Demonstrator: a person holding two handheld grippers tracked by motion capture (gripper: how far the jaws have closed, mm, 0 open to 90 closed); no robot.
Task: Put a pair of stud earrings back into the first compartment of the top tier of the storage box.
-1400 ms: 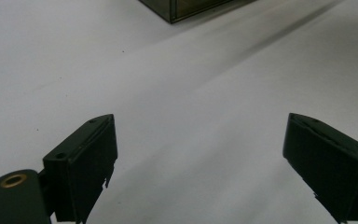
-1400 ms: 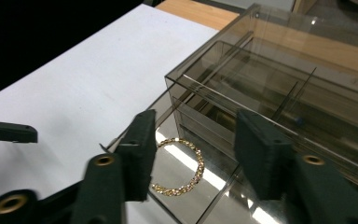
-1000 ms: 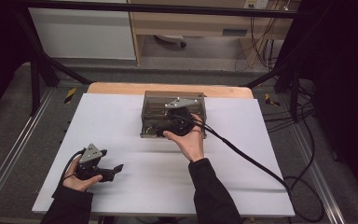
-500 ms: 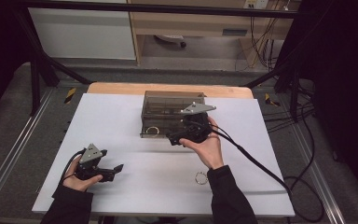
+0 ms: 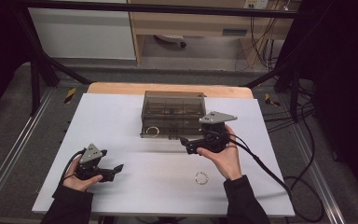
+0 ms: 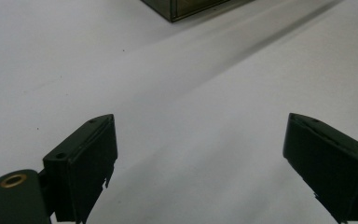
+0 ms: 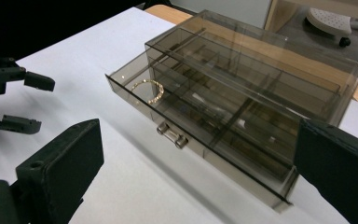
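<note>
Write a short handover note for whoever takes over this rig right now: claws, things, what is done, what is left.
Left claw: open, empty, resting low at the table's near left.
Right claw: open, empty, in front of the box.
Drawer: pulled partly out, one bracelet in its left compartment.
Second bracelet: loose on the table, near the right hand.
Left, probably: put that bracelet in the drawer and push it shut.

Right gripper (image 7: 198, 163): own black jaws rise from the lower left and lower right corners, set wide apart with nothing between them.
Drawer box (image 7: 279, 70): smoky clear plastic, centre to upper right of the frame, on the white table (image 7: 135, 186).
Drawer (image 7: 205, 135): pulled partly out toward the lower left, split into compartments.
Handle (image 7: 172, 135): small metal bar on the drawer front.
Bracelet (image 7: 148, 90): gold ring in the drawer's left compartment.
Left gripper (image 7: 16, 100): left edge, jaws parted.
</note>
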